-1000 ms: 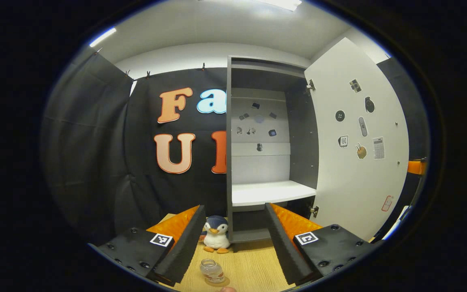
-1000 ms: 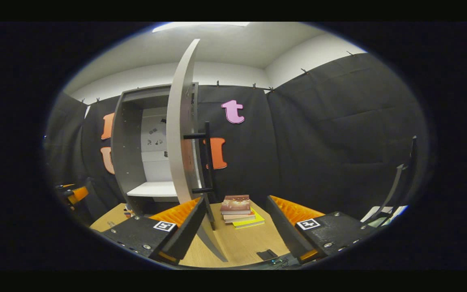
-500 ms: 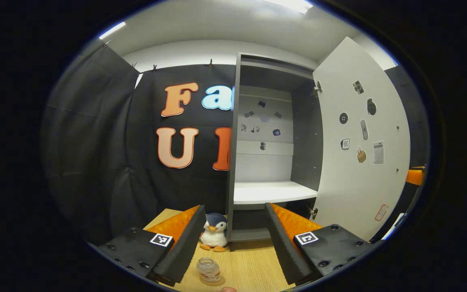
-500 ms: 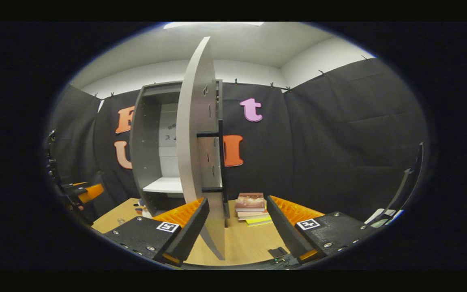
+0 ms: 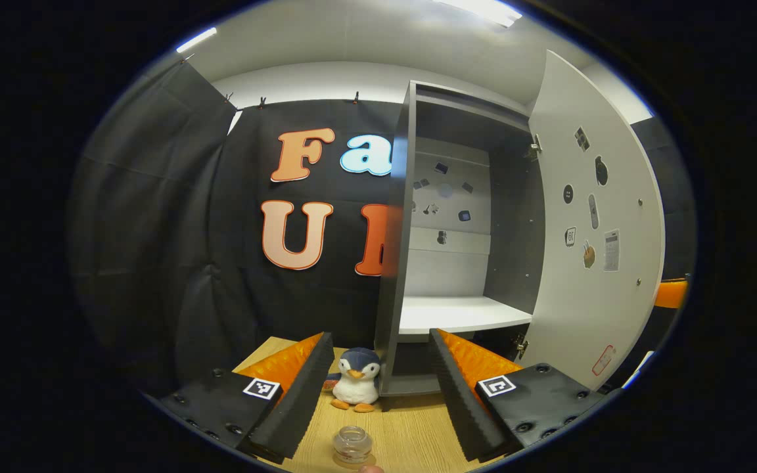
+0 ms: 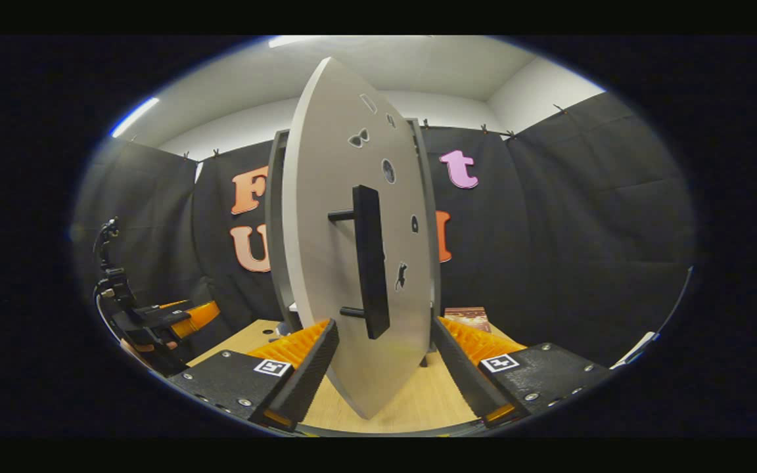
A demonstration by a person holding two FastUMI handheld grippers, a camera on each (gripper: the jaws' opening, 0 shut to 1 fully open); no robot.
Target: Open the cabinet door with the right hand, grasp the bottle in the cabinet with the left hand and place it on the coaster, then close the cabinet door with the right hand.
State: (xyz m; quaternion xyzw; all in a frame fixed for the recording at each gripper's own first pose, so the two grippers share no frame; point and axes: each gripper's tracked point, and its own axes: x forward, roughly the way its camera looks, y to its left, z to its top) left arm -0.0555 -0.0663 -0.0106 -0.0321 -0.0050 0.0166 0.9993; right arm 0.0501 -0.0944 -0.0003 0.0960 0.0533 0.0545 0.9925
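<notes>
The bottle (image 5: 352,447) is cut off at the picture's lower edge; the door (image 6: 359,249) hides most of the books (image 6: 467,317) behind it.

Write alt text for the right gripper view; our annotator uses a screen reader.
The right gripper, fingers spread open, faces the outside of a pale cabinet door with a black bar handle, standing partly open above a wooden table. The left gripper sits far left.
</notes>
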